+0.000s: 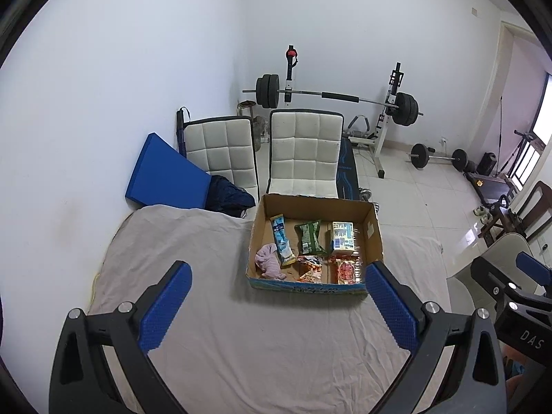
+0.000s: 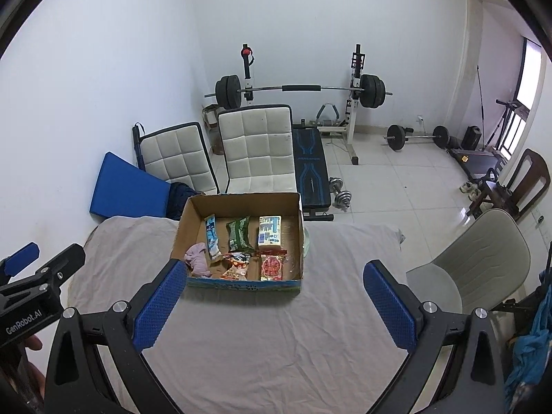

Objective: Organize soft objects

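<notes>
Left wrist view: the left gripper (image 1: 276,305) is hovering over the cloth (image 1: 276,362), jaws spread wide and holding nothing. The box (image 1: 374,233) is holding every soft item visible: pink cloth (image 1: 269,261), blue packet (image 1: 282,239), green bag (image 1: 310,237), tissue pack (image 1: 342,236).

Right wrist view: the right gripper (image 2: 272,305) is likewise hanging released and empty. Nothing is lying loose on the cloth, so sorting is judged essentially complete.

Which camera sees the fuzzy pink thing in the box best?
The left wrist view: the pink soft toy lies fully in sight in the cardboard box. In the right wrist view the toy sits partly behind the right gripper finger.
</notes>
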Demonstrator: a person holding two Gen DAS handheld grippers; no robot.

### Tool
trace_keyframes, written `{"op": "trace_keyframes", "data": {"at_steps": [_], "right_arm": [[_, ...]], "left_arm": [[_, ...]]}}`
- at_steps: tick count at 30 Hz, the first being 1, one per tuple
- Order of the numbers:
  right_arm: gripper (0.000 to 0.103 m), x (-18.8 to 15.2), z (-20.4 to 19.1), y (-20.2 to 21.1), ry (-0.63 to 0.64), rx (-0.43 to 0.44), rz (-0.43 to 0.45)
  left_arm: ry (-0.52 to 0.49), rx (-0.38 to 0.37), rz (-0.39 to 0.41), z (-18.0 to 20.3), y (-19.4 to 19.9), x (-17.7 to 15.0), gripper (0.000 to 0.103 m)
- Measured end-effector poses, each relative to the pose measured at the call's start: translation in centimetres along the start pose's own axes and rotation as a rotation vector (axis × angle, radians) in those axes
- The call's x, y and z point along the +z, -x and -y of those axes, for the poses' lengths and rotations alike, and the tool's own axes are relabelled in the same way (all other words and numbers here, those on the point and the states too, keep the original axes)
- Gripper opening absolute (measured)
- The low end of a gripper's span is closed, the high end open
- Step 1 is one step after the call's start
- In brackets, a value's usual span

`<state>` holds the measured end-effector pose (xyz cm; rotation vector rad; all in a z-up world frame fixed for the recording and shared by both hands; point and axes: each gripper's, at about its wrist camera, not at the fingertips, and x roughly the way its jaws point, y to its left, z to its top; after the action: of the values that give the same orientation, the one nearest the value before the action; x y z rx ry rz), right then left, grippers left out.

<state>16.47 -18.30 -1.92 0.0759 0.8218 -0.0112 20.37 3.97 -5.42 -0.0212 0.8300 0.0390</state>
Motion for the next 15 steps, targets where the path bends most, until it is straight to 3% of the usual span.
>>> {"op": "trace_keyframes", "data": {"at_steps": [15], "right_arm": [[0.103, 0.33, -0.44, 0.55, 0.012, -0.002, 0.015]], "left_arm": [[0.005, -0.004, 0.003, -0.14, 0.28, -0.32, 0.103]]}}
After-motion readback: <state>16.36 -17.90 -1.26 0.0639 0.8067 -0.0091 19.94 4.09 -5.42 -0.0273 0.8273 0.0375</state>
